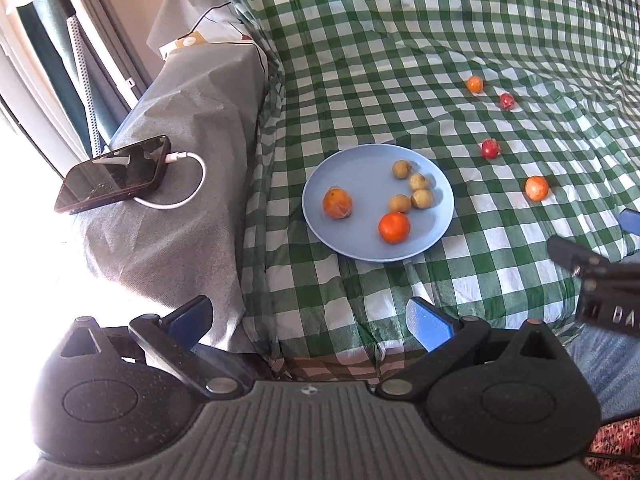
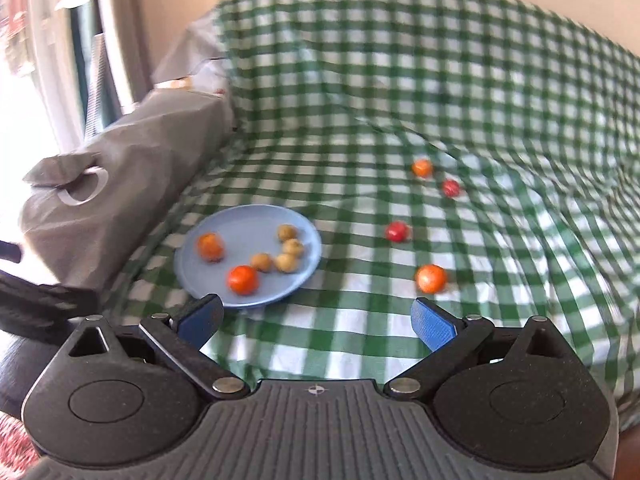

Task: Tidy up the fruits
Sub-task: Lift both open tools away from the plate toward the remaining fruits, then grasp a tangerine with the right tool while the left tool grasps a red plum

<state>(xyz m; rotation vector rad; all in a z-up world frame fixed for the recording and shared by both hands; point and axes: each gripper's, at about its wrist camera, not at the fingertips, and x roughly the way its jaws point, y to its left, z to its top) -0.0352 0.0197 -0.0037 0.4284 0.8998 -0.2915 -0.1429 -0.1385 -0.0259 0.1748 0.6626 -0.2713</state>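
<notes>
A light blue plate [image 1: 360, 240] [image 2: 248, 220] lies on the green checked cloth and holds two orange fruits [image 1: 394, 227] [image 2: 243, 280] and several small tan fruits [image 1: 416, 192] [image 2: 286, 256]. To its right, loose on the cloth, lie a large orange fruit [image 1: 537, 188] [image 2: 431, 278], two red fruits [image 1: 490, 149] [image 2: 397, 231] and a small orange fruit [image 1: 475, 84] [image 2: 422, 168]. My left gripper [image 1: 310, 316] is open and empty, low in front of the plate. My right gripper [image 2: 316, 318] is open and empty, near the plate and the large orange fruit.
A grey-covered armrest [image 1: 180, 160] at the left carries a phone [image 1: 114, 174] on a white charging cable [image 1: 188, 184]. The checked cloth [image 1: 440, 20] rises up the backrest behind. The right gripper's body [image 1: 600, 280] shows at the left wrist view's right edge.
</notes>
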